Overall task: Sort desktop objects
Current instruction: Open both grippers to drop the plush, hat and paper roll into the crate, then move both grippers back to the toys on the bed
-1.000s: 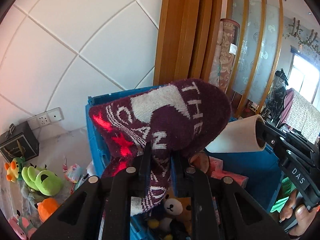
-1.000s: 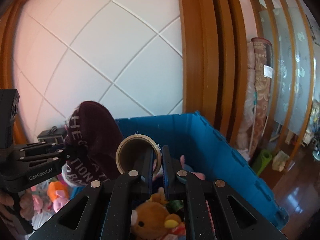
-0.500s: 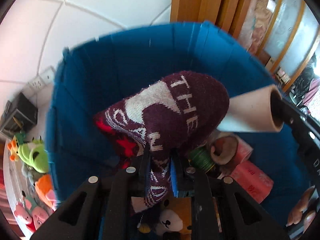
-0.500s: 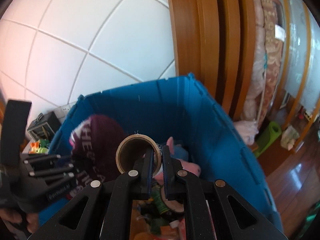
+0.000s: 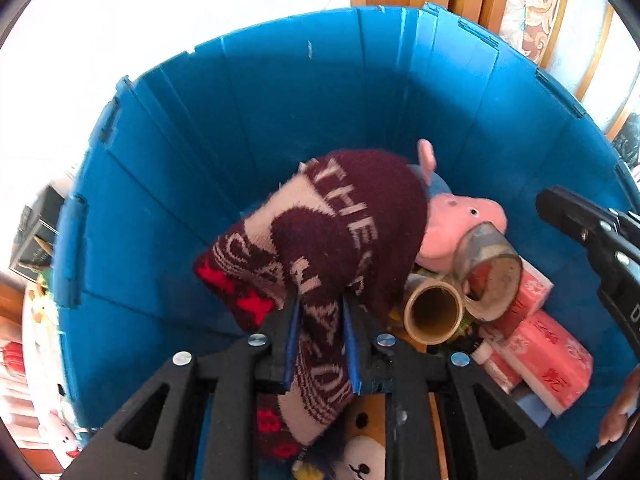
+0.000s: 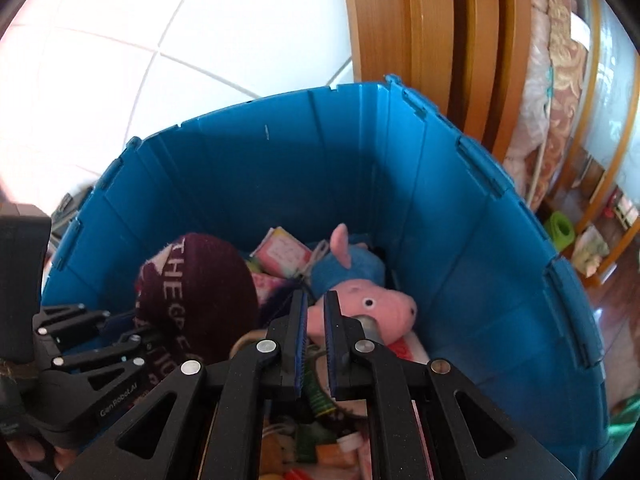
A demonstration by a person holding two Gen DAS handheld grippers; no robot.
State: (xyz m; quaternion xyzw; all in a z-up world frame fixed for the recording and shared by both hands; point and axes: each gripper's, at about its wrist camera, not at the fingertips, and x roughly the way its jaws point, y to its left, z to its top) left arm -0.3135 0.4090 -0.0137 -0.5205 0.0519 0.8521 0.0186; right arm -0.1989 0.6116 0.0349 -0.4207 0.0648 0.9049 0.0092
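A maroon knitted hat (image 5: 360, 208) with white letters hangs inside the blue bin (image 5: 280, 100), low over the toys. My left gripper (image 5: 320, 304) grips its lower edge; the jaws are opening, with the fabric still between the pads. The right wrist view shows the same hat (image 6: 200, 280) and the left gripper (image 6: 100, 332) at the left. My right gripper (image 6: 315, 298) is shut over the bin (image 6: 440, 220) with nothing between its pads. A brown tape roll (image 5: 434, 314) lies loose in the bin beside the hat. The right gripper (image 5: 576, 224) is apart from it.
The bin holds a pink and blue pig plush (image 6: 360, 304), a silvery tape roll (image 5: 492, 264), red tissue packs (image 5: 548, 360) and a bear plush (image 5: 360, 464). Plush toys (image 5: 60, 436) lie outside at the left. Wooden door frames (image 6: 420, 20) rise behind the bin.
Both grippers tipped downward and sank into the blue bin. The brown tape roll left the right gripper and now lies among the toys. The hat came down with the left gripper.
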